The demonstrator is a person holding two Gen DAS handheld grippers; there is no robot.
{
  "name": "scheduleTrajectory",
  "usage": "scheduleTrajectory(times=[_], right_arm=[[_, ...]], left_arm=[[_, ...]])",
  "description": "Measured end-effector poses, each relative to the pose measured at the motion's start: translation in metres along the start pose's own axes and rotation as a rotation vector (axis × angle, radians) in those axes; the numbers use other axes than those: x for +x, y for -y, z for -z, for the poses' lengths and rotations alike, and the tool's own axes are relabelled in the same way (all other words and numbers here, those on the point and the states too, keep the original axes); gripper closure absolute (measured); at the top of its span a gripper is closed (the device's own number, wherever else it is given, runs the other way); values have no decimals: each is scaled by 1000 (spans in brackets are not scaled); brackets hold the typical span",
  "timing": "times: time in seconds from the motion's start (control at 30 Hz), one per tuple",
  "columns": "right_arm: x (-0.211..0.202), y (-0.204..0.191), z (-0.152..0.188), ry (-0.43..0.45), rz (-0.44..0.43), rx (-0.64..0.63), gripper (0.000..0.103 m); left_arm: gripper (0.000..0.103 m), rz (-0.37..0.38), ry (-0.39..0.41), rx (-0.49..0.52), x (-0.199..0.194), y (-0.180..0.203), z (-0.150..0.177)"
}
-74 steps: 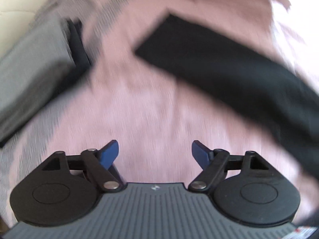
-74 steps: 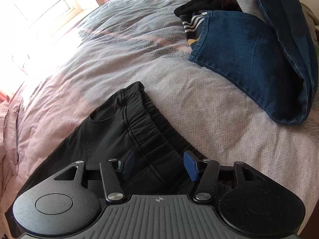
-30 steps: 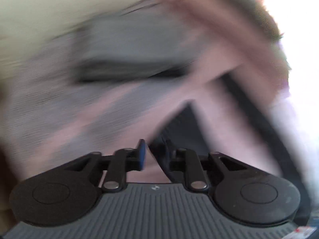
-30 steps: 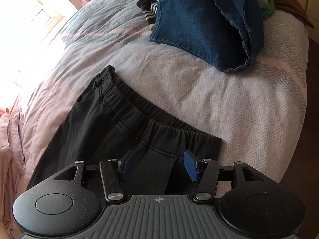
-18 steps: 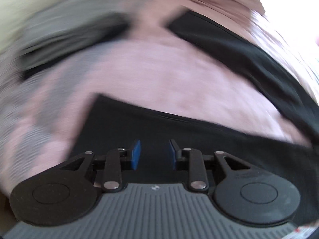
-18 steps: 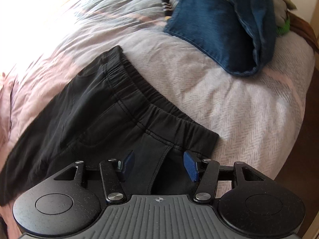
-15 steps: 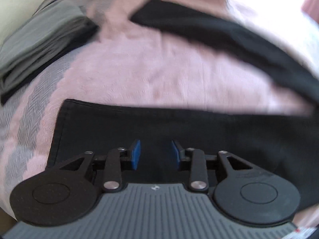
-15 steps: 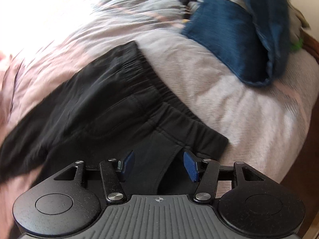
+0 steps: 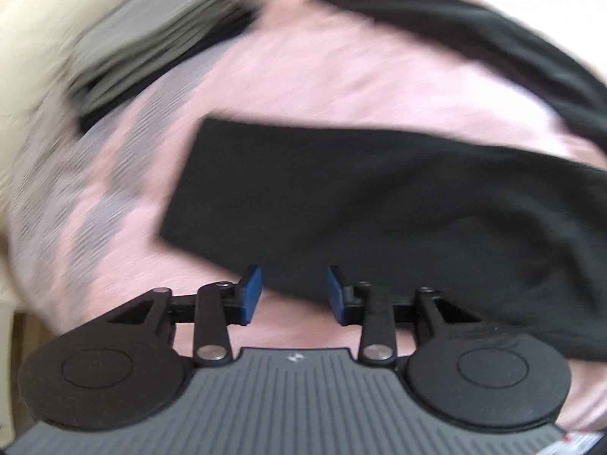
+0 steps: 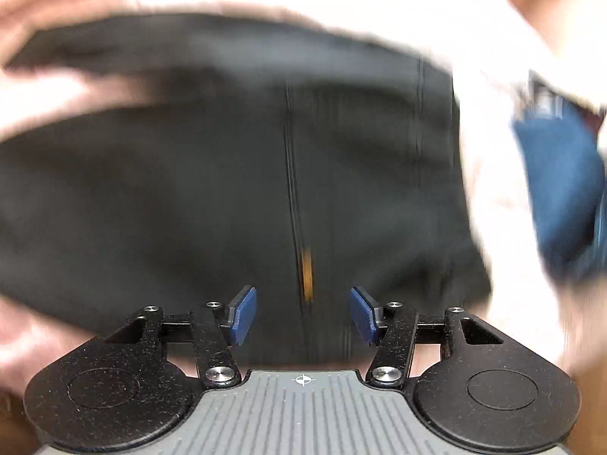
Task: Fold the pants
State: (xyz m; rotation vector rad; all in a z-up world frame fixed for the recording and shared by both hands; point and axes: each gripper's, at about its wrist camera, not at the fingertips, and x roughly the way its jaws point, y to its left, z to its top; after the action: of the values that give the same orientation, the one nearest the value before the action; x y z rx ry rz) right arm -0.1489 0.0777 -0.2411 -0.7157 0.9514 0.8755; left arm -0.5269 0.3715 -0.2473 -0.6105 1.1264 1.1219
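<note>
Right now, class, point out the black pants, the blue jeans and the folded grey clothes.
black pants (image 9: 379, 197): left wrist view, lower leg.
blue jeans (image 10: 561, 189): right wrist view, blurred denim.
folded grey clothes (image 9: 151, 38): left wrist view, top layer.

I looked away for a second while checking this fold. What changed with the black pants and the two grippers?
The left hand-held gripper, a second ago pinched on a black pants leg, has let go; its jaws are opening, nothing between them, and the leg lies flat on the pink bedspread. The right hand-held gripper swung over the seat seam. It stayed open; the blue jeans stayed.

black pants lie flat on the pink bedspread, legs apart.
</note>
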Motion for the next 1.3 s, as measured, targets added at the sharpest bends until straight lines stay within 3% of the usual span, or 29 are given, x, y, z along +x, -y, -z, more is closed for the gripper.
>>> scheduleTrajectory(times=[0.13,0.23,0.3,0.43,0.53,0.63,0.73,1.0,1.1,1.3], right_arm=[[14,-5,-14,45,-77,-77,51],[40,0,-5,-53,-113,-84,51],[47,6,18,-111,-129,-96,51],[21,32,52,-85,-139,-130,50],[9,52,55,-217,-114,-143,50],[-26,86,53,-157,-184,-17,50],[-72,104,52,-79,-231,28,50],[-185,110,46,91,-340,-18,50],[-221,113,49,135,-394,-16,49],[-268,112,56,193,-415,-31,48]], left_arm=[[61,80,67,87,3,69,5],[57,47,11,75,14,100,27],[57,15,14,31,6,104,47],[55,10,-64,-69,-22,97,76],[53,11,-55,-77,-61,104,98],[44,32,-23,-59,-105,120,115],[38,73,33,-57,-154,134,128],[21,93,204,-66,-267,160,156],[21,114,225,-55,-300,166,161],[16,141,279,-11,-344,170,164]])
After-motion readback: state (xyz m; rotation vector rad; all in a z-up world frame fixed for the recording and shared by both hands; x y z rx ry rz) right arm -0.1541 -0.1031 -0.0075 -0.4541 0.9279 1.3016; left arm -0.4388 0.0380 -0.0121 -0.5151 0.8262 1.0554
